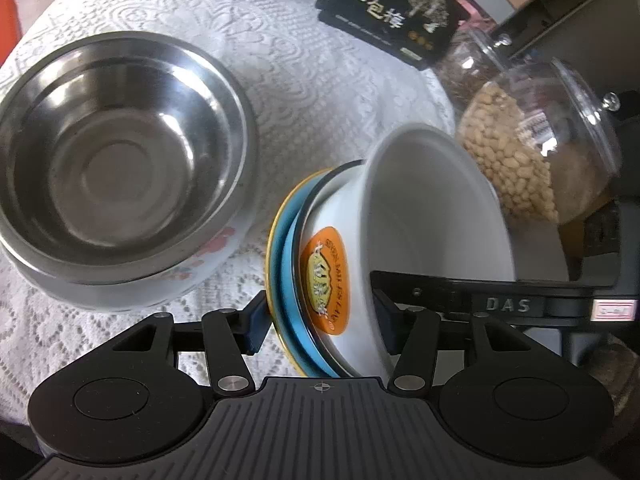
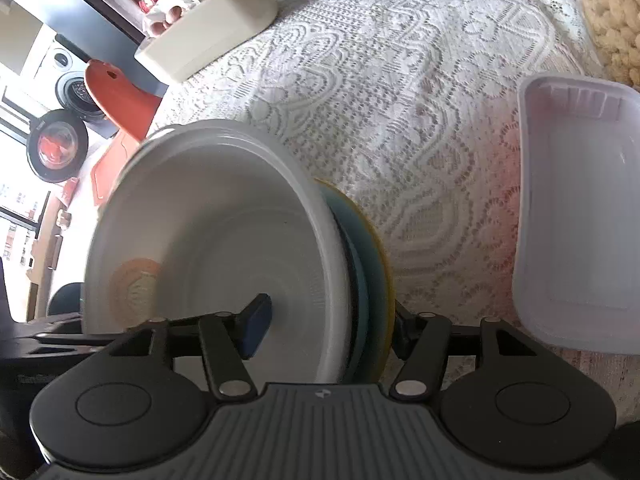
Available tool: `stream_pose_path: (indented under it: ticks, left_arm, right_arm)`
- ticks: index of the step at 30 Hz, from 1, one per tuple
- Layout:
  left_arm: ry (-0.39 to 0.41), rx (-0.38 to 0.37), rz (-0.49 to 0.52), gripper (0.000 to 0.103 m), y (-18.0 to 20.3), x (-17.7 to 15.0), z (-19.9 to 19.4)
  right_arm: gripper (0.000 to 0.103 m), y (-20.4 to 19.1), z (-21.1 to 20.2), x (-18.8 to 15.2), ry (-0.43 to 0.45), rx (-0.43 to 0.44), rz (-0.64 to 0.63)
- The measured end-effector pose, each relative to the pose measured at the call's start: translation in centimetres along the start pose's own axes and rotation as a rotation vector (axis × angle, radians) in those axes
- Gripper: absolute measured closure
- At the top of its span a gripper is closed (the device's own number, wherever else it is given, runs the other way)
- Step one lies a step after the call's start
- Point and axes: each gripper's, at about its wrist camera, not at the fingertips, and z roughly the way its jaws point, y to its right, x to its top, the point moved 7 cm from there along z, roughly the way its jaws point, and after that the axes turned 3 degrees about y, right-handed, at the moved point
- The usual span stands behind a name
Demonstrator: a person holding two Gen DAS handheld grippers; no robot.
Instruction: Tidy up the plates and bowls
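In the left wrist view, the left tongs [image 1: 320, 320] stand wide around a tilted stack, a white bowl [image 1: 420, 220] nested on a blue plate [image 1: 286, 264], raised beside the steel bowl [image 1: 120, 160] on the desk [image 1: 320, 92]; whether their pads press I cannot tell. In the right wrist view, the right tongs [image 2: 324, 328] pinch the same stack, one pad inside the white bowl [image 2: 208, 220], one behind the plates. The step in hand seems to be carrying this stack; next it needs a level lowering onto the desk.

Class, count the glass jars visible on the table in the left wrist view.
2. One jar of pale beans stands at the right edge, beside the white bowl. A second jar with brownish contents sits behind it, partly hidden; others may lie out of view.
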Motion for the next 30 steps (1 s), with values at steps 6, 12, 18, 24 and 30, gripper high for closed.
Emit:
stream_pose_path:
  ticks: [6,12,18,24,30]
  left_arm:
    - [-0.002,0.007,0.016,0.040,0.3,0.1,0.4]
    - [-0.008,-0.001,0.007,0.039,0.3,0.3,0.5]
    - [-0.026,-0.002,0.001,0.039,0.2,0.2,0.4]
    - [-0.056,-0.002,-0.025,0.039,-0.8,0.1,-0.2]
    - [-0.055,-0.024,-0.001,0.039,-1.1,-0.5,-0.6]
  right_arm:
    - [0.036,-0.5,0.2,-0.3,0.007,0.005,-0.010]
    - [0.036,-0.4,0.3,-0.2,0.001,0.027,0.007]
    - [0.035,-0.4,0.3,-0.2,0.004,0.034,0.021]
    - [0.036,-1.6,0.4,-0.1,-0.018,0.065,0.008]
    - [0.035,-2.0,0.8,-0.3,-0.025,0.064,-0.033]
